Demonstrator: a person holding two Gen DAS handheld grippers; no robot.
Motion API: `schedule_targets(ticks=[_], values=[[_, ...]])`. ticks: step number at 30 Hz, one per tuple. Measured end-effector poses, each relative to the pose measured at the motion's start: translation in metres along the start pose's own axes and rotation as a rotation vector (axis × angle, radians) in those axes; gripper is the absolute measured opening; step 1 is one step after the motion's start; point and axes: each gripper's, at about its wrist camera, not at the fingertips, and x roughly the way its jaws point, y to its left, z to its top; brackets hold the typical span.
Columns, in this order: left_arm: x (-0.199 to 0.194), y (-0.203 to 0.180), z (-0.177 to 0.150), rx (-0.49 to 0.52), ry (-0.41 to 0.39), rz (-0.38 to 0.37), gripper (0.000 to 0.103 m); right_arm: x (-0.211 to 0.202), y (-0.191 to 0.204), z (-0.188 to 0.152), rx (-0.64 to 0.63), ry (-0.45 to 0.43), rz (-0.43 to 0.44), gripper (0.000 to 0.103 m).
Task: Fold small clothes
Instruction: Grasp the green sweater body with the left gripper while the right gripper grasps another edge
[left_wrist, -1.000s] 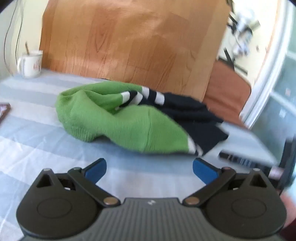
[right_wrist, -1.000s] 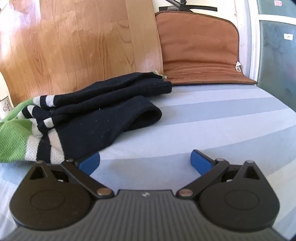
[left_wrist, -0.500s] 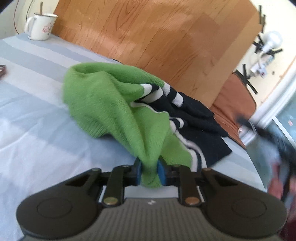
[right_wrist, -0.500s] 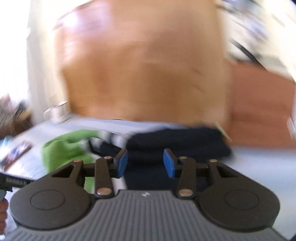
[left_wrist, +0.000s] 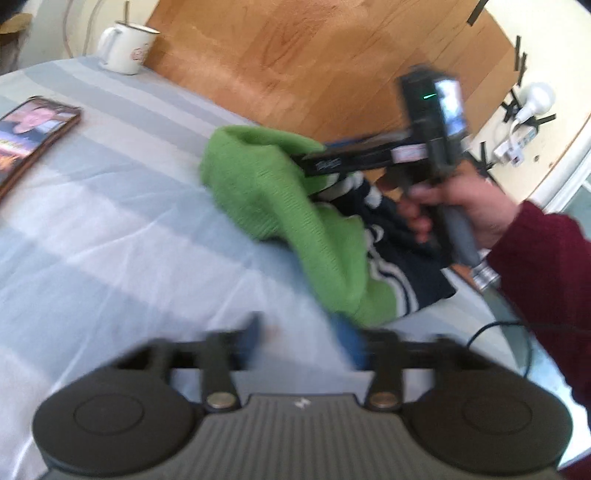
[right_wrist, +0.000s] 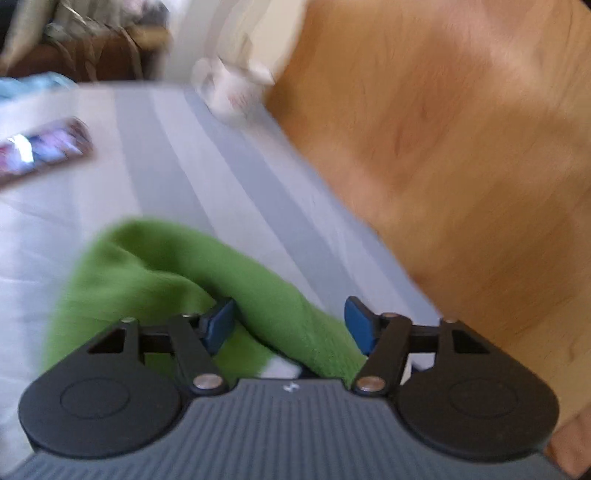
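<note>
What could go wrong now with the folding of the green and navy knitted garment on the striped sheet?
1. The left gripper has fingers that have just been opening, off the green and navy knitted garment. The right gripper has fingers that have been closing around a green fold, but a firm hold is not visible. The fold may drop open.
2. Both views are blurred, so a fast pull may bunch the layers unevenly.
</note>
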Motion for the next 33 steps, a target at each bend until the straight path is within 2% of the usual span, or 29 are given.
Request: schedule_targets(ticks=[1,2,4,5,6,7,8,9,11,14,16,20,22,24,26,27,28,33], values=[[0.004,0.001,0.001,0.009,0.0,-0.008,0.075,-0.003,-0.006,-0.004,0.045,-0.006,-0.004,0.017],[0.01,-0.001,0.003,0.014,0.001,-0.01,0.086,-0.014,-0.013,-0.009,0.09,-0.048,-0.012,0.015],[0.023,-0.009,0.011,0.016,-0.004,-0.018,0.087,-0.041,-0.025,-0.017,0.152,-0.132,-0.068,0.014],[0.031,-0.014,0.014,0.014,-0.003,-0.017,0.079,-0.058,-0.032,-0.024,0.183,-0.169,-0.103,0.014],[0.04,-0.019,0.018,0.018,-0.001,-0.018,0.052,-0.075,-0.042,-0.03,0.217,-0.2,-0.13,0.014],[0.052,-0.025,0.024,0.033,0.009,-0.018,0.035,-0.094,-0.053,-0.038,0.258,-0.233,-0.156,0.014],[0.06,-0.031,0.028,0.049,0.018,0.012,0.015,-0.116,-0.064,-0.048,0.3,-0.264,-0.184,0.014],[0.066,-0.034,0.031,0.062,0.024,0.028,0.014,-0.14,-0.073,-0.059,0.332,-0.299,-0.22,0.014],[0.06,-0.046,0.037,0.124,-0.02,0.015,0.014,-0.186,-0.086,-0.086,0.368,-0.359,-0.286,0.014],[0.028,-0.069,0.035,0.302,-0.122,-0.044,0.014,-0.252,-0.09,-0.143,0.42,-0.398,-0.352,0.014],[0.016,-0.083,0.03,0.407,-0.111,-0.081,0.014,-0.28,-0.081,-0.186,0.439,-0.372,-0.374,0.014],[0.018,-0.096,0.002,0.558,0.021,-0.152,0.016,-0.274,-0.05,-0.273,0.585,-0.198,-0.352,0.015],[0.017,-0.094,-0.011,0.601,0.076,-0.202,0.017,-0.257,-0.031,-0.31,0.679,-0.085,-0.295,0.02],[0.014,-0.089,-0.014,0.612,0.087,-0.212,0.029,-0.247,-0.012,-0.346,0.763,0.008,-0.23,0.025],[0.008,-0.086,-0.009,0.6,0.06,-0.199,0.039,-0.249,-0.003,-0.352,0.752,0.01,-0.181,0.035],[0.008,-0.087,-0.007,0.596,0.043,-0.186,0.044,-0.258,0.0,-0.354,0.731,-0.016,-0.167,0.041],[0.007,-0.089,-0.004,0.599,0.025,-0.173,0.046,-0.267,0.001,-0.352,0.71,-0.04,-0.164,0.05],[0.026,-0.103,0.001,0.681,0.022,-0.198,0.057,-0.288,-0.033,-0.32,0.624,-0.173,-0.163,0.06]])
